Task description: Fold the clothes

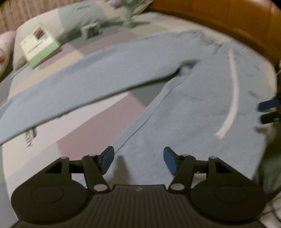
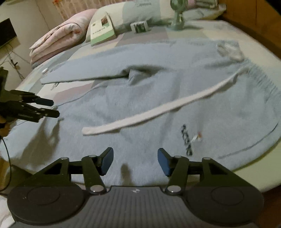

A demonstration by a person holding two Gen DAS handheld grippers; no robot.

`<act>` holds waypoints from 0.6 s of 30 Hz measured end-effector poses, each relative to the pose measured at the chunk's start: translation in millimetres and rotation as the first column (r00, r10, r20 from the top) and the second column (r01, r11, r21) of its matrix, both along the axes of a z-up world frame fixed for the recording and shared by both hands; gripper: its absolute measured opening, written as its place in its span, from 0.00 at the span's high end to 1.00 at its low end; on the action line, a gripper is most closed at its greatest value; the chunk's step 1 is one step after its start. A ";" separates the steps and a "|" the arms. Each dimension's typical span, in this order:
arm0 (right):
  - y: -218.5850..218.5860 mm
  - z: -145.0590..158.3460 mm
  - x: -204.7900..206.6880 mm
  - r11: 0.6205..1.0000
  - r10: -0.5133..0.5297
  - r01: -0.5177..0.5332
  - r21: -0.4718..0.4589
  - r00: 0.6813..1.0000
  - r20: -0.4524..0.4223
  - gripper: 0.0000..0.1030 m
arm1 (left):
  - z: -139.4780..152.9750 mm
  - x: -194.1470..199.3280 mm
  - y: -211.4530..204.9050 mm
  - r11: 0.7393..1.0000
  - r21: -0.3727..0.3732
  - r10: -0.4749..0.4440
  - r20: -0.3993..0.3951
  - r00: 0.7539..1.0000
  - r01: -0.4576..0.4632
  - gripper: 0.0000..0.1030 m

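Light blue sweatpants (image 1: 193, 98) lie flat on the bed with the two legs spread in a V. A white drawstring (image 1: 233, 91) trails across the upper part. My left gripper (image 1: 138, 152) is open above the nearer leg, with nothing between its blue pads. In the right wrist view the sweatpants (image 2: 158, 84) fill the middle, with the drawstring (image 2: 158, 108) running diagonally and a small dark print (image 2: 186, 138) nearby. My right gripper (image 2: 135, 152) is open over the fabric and holds nothing. The left gripper (image 2: 51, 108) shows at the left edge; the right gripper (image 1: 265, 112) shows at the far right.
The patchwork bed sheet (image 1: 87, 129) shows between the legs. At the head of the bed are a green-and-white book (image 2: 101, 29), a small desk fan (image 2: 179, 15), a small box (image 2: 139, 26) and a folded pink quilt (image 2: 58, 38). A wooden bed frame (image 1: 228, 15) runs along the far side.
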State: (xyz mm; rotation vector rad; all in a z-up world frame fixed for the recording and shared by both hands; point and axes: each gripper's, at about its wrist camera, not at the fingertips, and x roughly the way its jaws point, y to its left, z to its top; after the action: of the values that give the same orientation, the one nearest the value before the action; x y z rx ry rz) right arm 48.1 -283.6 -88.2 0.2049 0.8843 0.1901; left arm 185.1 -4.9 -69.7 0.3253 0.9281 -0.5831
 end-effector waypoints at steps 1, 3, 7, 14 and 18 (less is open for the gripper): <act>2.1 1.7 1.7 1.000 -0.002 0.002 -0.003 1.000 0.007 0.39 | 0.8 -3.6 -4.2 1.000 -0.017 -0.014 -0.008 1.000 0.014 0.37; 9.8 2.8 9.1 1.000 0.003 -0.003 0.005 1.000 0.008 0.39 | -2.7 -12.5 -13.5 0.998 -0.035 -0.050 -0.039 0.998 0.049 0.35; 20.9 1.4 10.8 1.000 0.018 -0.018 -0.009 1.000 0.011 0.37 | -16.3 -38.7 -15.8 0.997 0.021 -0.069 -0.056 0.996 0.070 0.34; 27.4 -4.1 15.7 1.000 0.020 -0.020 -0.019 1.000 -0.018 0.36 | -22.7 -69.9 14.2 0.995 0.100 -0.014 -0.110 0.994 0.025 0.25; 38.2 5.2 17.5 0.999 0.048 -0.047 -0.020 0.999 0.009 0.34 | -3.5 -55.8 42.8 0.992 0.120 0.049 -0.051 0.997 -0.043 0.25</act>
State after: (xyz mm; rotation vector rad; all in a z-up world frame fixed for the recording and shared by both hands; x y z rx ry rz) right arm 65.6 -245.4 -83.0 0.1650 0.8821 0.2264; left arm 129.3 37.9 -73.2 0.3956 1.0223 -0.4971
